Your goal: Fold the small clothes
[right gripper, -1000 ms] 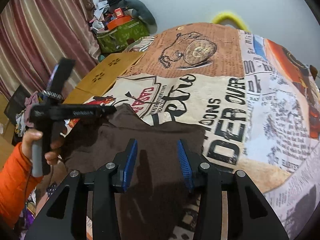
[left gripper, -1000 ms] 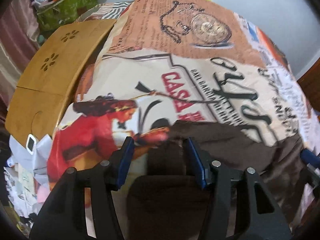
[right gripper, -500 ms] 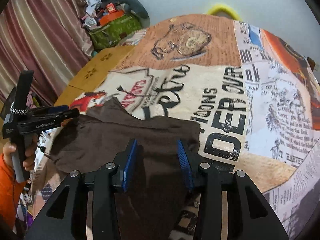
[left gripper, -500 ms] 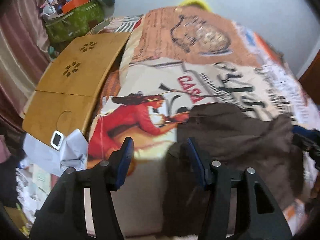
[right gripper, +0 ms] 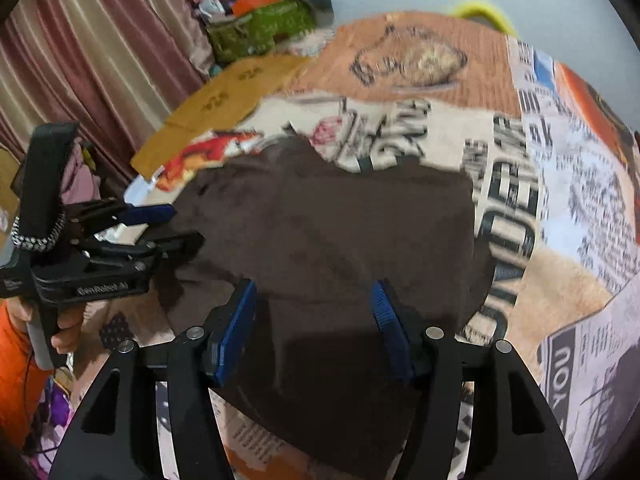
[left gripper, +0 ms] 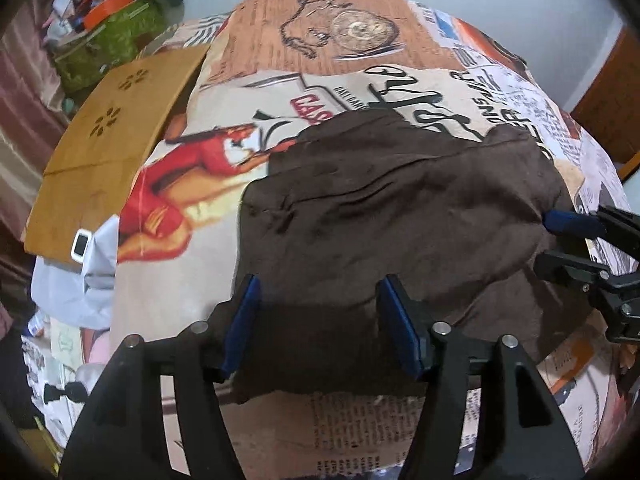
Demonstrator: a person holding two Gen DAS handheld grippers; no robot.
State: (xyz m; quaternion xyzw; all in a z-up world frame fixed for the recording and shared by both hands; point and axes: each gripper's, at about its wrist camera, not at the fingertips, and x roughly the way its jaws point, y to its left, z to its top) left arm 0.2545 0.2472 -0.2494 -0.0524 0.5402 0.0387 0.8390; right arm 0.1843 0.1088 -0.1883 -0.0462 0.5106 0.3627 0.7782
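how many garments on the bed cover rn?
1. A brown garment lies spread on the printed bed cover, under both grippers. More may be hidden beyond the edges of view.

Both views were evenly lit by soft indoor light with no glare, and the grey wall [left gripper: 500,4] at twelve o'clock was the brightest area. The right wrist view was smeared by motion blur, worst on the printed bedspread [right gripper: 508,184] from twelve to three o'clock, while the left wrist view was sharper, softening on the wooden board [left gripper: 120,128] at nine o'clock. Fisheye bending bowed everything toward the black vignetted corners, and each gripper cast a dark shadow on the brown garment [left gripper: 380,216] near six o'clock.
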